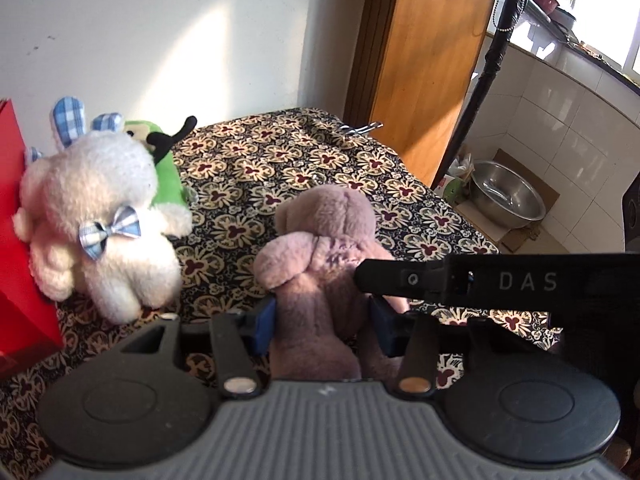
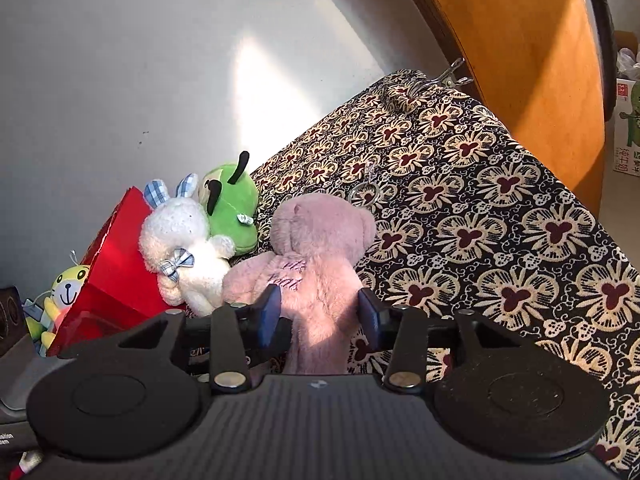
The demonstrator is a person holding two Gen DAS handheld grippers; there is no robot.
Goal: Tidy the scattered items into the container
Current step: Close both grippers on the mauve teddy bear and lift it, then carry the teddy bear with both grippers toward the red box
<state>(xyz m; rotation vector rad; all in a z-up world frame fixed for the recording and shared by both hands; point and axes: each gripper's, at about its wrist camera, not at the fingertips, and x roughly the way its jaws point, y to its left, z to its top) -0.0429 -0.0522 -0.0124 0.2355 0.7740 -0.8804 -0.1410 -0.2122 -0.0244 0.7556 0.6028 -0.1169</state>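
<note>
A pink plush bear point(image 1: 320, 264) lies on the patterned cloth, and shows in the right wrist view point(image 2: 316, 256) too. My left gripper point(image 1: 324, 320) has its blue pads on both sides of the bear's body and is shut on it. My right gripper point(image 2: 320, 312) also has the bear between its pads, shut on its lower body; its black finger crosses the left wrist view point(image 1: 460, 280). A white plush rabbit point(image 1: 100, 216) and a green plush point(image 1: 168, 176) lean by the red container point(image 1: 20, 264), also seen in the right wrist view point(image 2: 112, 280).
A yellow plush cat point(image 2: 64, 292) sits left of the red container. The table's cloth point(image 2: 500, 220) spreads to the right, with a wooden door point(image 1: 424, 72) beyond. A steel bowl point(image 1: 508, 200) rests in a carton on the floor. A key ring point(image 2: 366, 194) lies behind the bear.
</note>
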